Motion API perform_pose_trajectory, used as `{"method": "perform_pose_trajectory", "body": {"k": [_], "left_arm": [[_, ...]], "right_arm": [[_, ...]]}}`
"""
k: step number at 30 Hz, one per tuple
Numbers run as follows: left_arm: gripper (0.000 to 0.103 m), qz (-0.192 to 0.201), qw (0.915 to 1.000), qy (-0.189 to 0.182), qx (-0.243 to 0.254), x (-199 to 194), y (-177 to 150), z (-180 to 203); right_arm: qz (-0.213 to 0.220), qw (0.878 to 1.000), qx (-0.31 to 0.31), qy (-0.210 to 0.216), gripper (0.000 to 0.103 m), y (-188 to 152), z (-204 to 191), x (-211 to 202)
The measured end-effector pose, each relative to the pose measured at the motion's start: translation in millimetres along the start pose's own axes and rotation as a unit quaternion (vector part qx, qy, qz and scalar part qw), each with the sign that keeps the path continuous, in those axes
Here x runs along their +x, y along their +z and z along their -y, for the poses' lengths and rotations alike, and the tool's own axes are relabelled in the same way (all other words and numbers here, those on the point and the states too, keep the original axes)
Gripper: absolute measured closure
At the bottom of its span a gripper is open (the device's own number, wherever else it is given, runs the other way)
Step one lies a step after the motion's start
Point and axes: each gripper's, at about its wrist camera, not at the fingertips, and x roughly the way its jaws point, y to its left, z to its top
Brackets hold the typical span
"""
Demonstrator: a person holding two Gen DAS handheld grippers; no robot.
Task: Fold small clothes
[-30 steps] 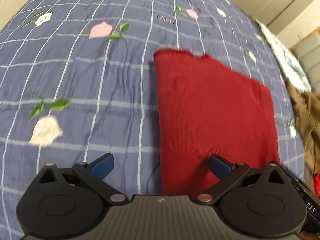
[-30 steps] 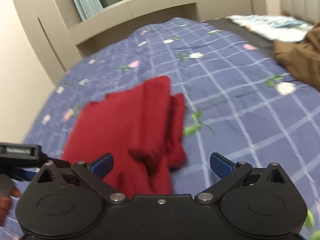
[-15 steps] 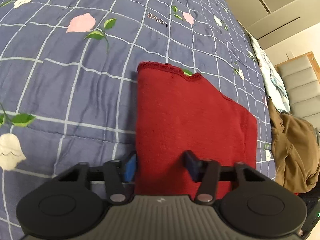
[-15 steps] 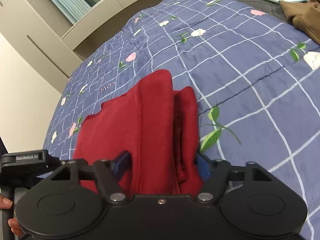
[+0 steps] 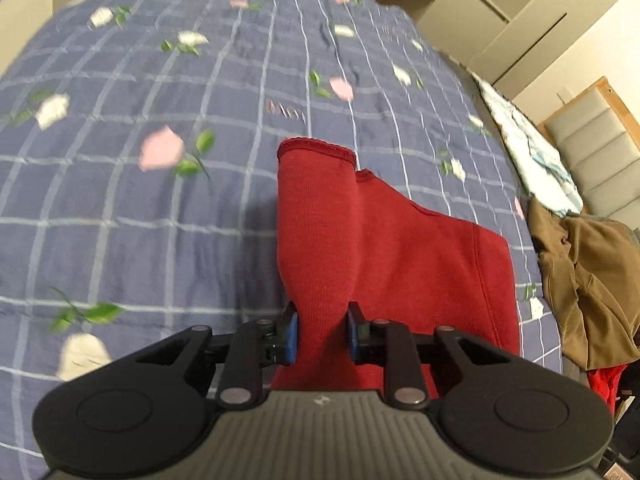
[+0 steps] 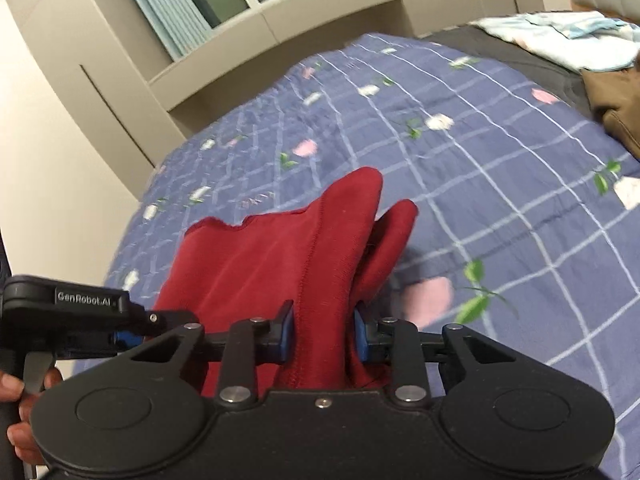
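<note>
Both tools have closed since a second ago: we had them spread wide above the cloth then, and now each pinches a fold of it and has raised it off the bed. Our left tool [image 5: 321, 336] is clamped on the near edge of the red knit garment [image 5: 392, 256], the cloth bunched between its blue pads [image 5: 291, 338] and rising away from us in a narrow ridge. Our right tool [image 6: 322, 338] is likewise clamped on the same garment [image 6: 280, 264], gripping a seamed edge with a second flap hanging just to its right.

From each tool, the garment runs straight ahead, its long axis pointing away from us toward the far hem, which looks to rest on the blue checked floral quilt [image 5: 168, 216]. The part nearest us is lifted; the far end appears to lie on the bed. In the right wrist view the left tool [image 6: 132, 336] sits close at the left, so the two grips are side by side on the near edge, neither plainly nearer the far hem.

We judge the coming move to be carrying this near edge forward over the far end to halve the piece. It turns on keeping both grips level and moving along that long axis, or the fold will skew. A brown garment [image 5: 588, 280] lies well off to the right of the left tool, clear of the path.
</note>
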Motion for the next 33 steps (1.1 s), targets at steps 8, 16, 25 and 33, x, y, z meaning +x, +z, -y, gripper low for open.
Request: {"method": "perform_pose_trajectory", "body": {"k": [8,16,25,33], "left_arm": [[0.078,0.032,0.9991,0.019,-0.022,-57,-4,-56],[0.074,-0.006,0.9975,0.043,-0.056,-43,-21,-118],[0.029,0.016,0.9981,0.048,-0.035,-71,-38,-127],[0.004,0.06,0.9963,0.059,0.019,-132,-57,-105]], "right_arm": [[0.0,0.999,-0.022,0.043,0.071,-11,-61,4],[-0.051,0.997,-0.041,0.038,0.071,-48,-106,40],[-0.037,0.996,-0.077,-0.01,0.054,-65,-116,26],[0.017,0.994,-0.109,-0.026,0.024,-72,-133,-39]]}}
